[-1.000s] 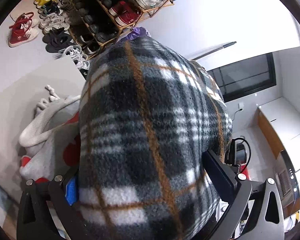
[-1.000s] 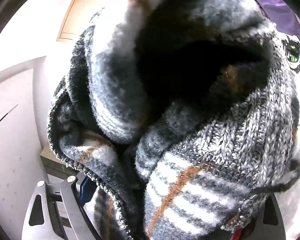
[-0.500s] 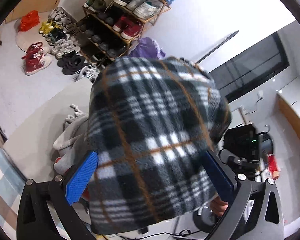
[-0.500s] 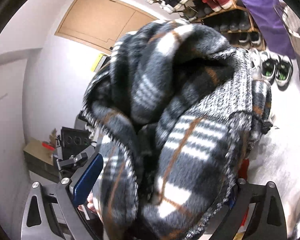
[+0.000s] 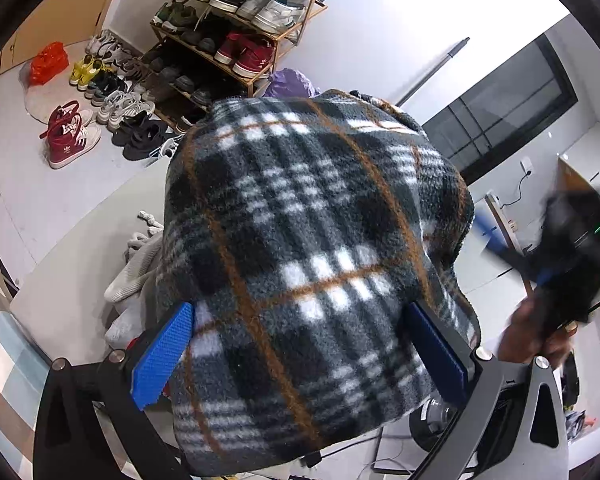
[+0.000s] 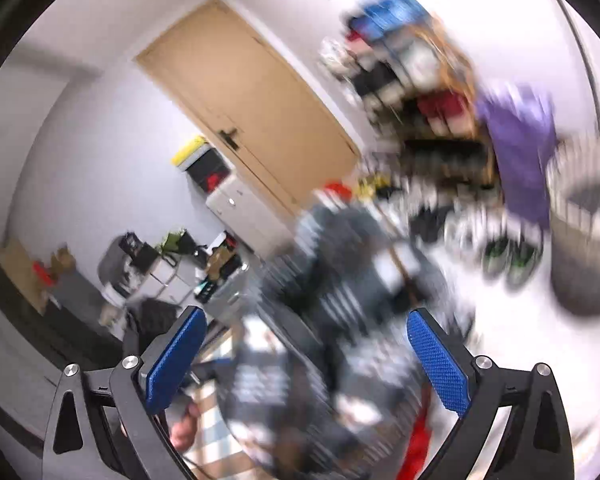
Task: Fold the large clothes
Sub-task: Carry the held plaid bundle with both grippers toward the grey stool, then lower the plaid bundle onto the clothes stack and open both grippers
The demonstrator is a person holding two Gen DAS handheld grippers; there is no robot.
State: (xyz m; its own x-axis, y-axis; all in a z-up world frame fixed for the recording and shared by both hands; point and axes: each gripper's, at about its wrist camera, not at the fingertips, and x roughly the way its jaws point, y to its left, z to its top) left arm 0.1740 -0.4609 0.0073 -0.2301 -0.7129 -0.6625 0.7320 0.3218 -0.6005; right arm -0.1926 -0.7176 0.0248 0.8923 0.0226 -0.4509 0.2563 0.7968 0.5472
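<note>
A thick plaid fleece garment [image 5: 312, 264] in grey, black and white with brown lines fills the left wrist view. It is bunched between the blue pads [image 5: 162, 356] of my left gripper [image 5: 300, 356], which is shut on it and holds it above the white table [image 5: 88, 248]. My right gripper [image 6: 308, 364] stands wide open with nothing between its blue pads [image 6: 440, 364]. The same garment [image 6: 360, 280] shows beyond it, apart from the pads and badly blurred. At the right edge of the left wrist view a hand [image 5: 540, 344] grips a blurred dark tool.
A grey-white knit piece [image 5: 136, 272] with red patches lies on the table below the fleece. A shoe rack [image 5: 236, 40] and several pairs of shoes [image 5: 68, 136] stand across the floor. A purple bag [image 6: 520, 152], a wooden door [image 6: 252, 108] and a grey basket [image 6: 588, 248] are further off.
The right gripper has let go of the plaid garment and swung up and away from it, jaws now wide. The left gripper rose a little with the fleece, and its left pad became uncovered.
</note>
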